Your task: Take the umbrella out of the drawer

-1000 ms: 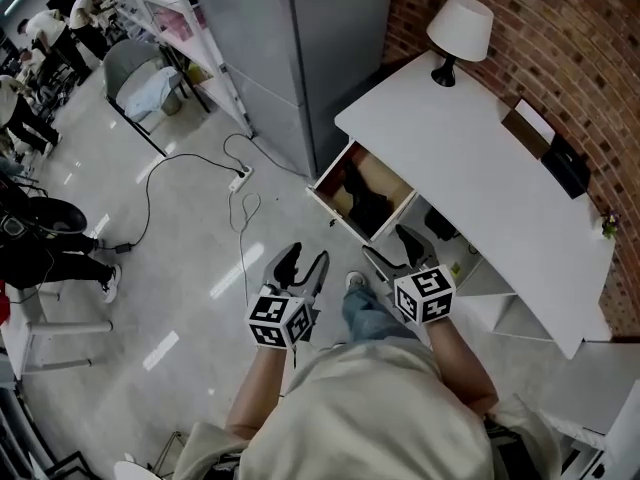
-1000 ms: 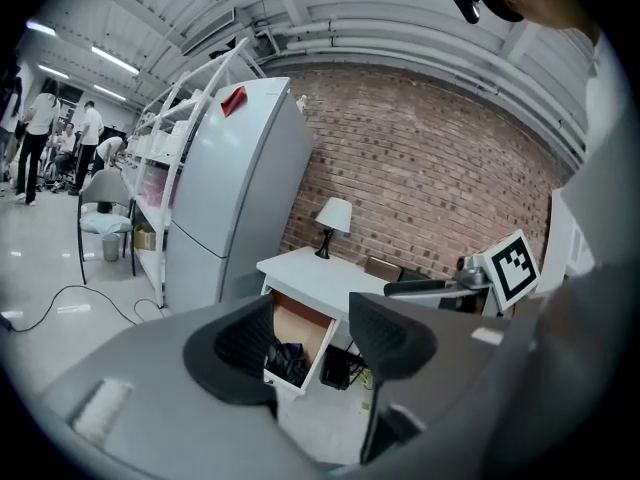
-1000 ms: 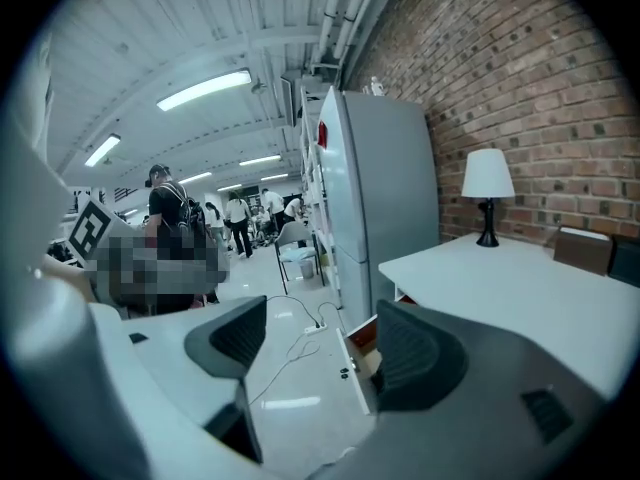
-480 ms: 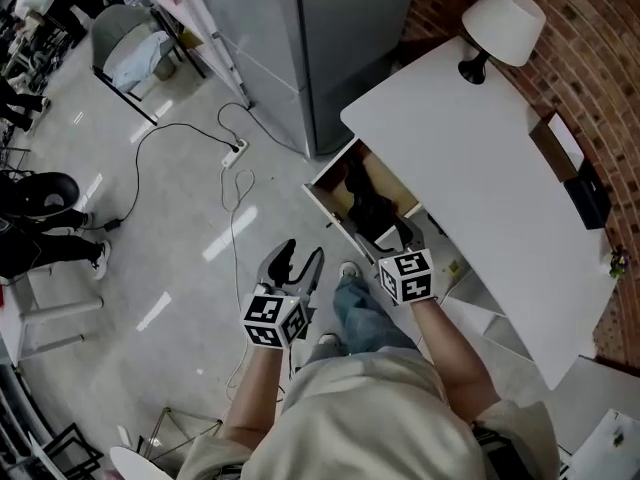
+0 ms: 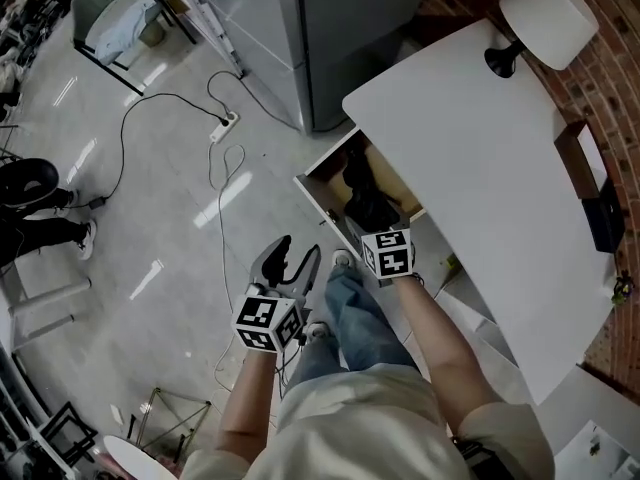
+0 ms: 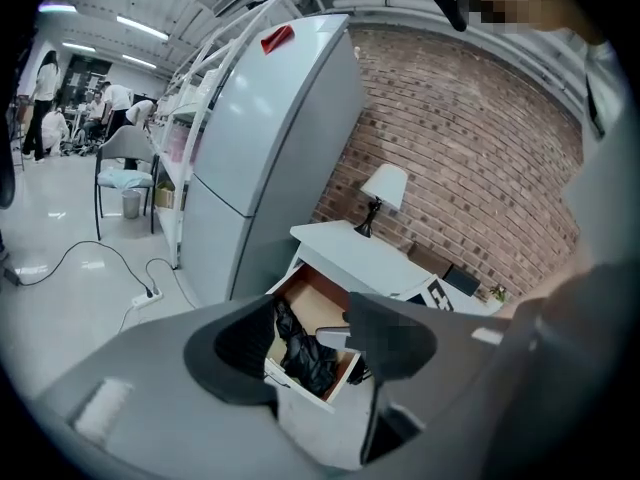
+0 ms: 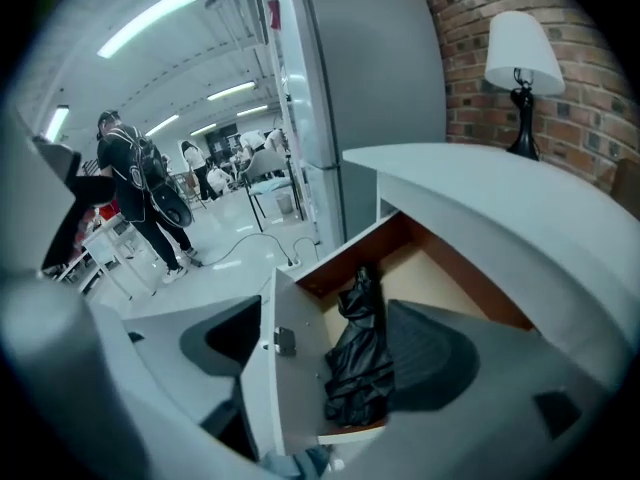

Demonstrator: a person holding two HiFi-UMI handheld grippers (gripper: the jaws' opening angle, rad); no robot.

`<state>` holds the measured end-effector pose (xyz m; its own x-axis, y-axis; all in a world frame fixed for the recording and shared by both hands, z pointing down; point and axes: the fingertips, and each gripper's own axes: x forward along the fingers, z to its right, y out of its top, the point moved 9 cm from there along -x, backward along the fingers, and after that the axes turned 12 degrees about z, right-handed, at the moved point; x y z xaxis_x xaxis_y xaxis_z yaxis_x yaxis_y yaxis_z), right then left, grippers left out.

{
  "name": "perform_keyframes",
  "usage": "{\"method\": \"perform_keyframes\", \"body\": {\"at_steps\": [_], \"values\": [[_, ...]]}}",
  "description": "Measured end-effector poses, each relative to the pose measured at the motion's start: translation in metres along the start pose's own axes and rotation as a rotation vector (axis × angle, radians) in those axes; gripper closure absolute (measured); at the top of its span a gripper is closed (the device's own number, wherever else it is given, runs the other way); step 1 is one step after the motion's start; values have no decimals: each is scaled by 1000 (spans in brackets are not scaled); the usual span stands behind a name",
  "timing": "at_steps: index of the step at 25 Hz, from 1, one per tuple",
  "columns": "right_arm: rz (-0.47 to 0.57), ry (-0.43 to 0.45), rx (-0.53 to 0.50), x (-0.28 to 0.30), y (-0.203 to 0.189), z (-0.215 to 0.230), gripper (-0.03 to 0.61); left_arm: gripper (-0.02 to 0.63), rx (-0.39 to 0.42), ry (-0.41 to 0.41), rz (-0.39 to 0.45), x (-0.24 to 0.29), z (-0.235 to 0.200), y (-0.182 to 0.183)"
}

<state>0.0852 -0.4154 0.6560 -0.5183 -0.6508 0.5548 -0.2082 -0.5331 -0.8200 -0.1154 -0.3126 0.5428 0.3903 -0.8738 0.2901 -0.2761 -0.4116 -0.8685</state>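
Both grippers have sunk toward the drawer (image 7: 285,388). On the left gripper (image 6: 315,343) the jaws stand released and empty. On the right gripper (image 7: 325,348) they have just been opening, wide over the drawer front, holding nothing. Risk: they pinch only loose fabric, which slips. Inside the drawer lies the umbrella (image 7: 358,368), black, folded and crumpled, beneath the worktop (image 7: 520,208).

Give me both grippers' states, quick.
Left gripper: open, empty.
Right gripper: open, jaws just opened wider, aimed at the umbrella in the drawer, not gripping it.

black umbrella (image 7: 358,363), white desk (image 5: 480,168), red brick wall (image 6: 470,158)
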Motion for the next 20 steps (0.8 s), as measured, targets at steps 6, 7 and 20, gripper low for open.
{"method": "perform_keyframes", "body": {"at_steps": [6,7,20], "values": [[-108,-11,-15,48,-35,16,196,391,-25,24,-32,18,-14,-18],[-123,-9,-21,56,-38,19,196,391,-26,29,-36,21,-16,-20],[-317,-23,-69,133,-94,48,176,391,-118,87,-99,46,-45,-49]]}}
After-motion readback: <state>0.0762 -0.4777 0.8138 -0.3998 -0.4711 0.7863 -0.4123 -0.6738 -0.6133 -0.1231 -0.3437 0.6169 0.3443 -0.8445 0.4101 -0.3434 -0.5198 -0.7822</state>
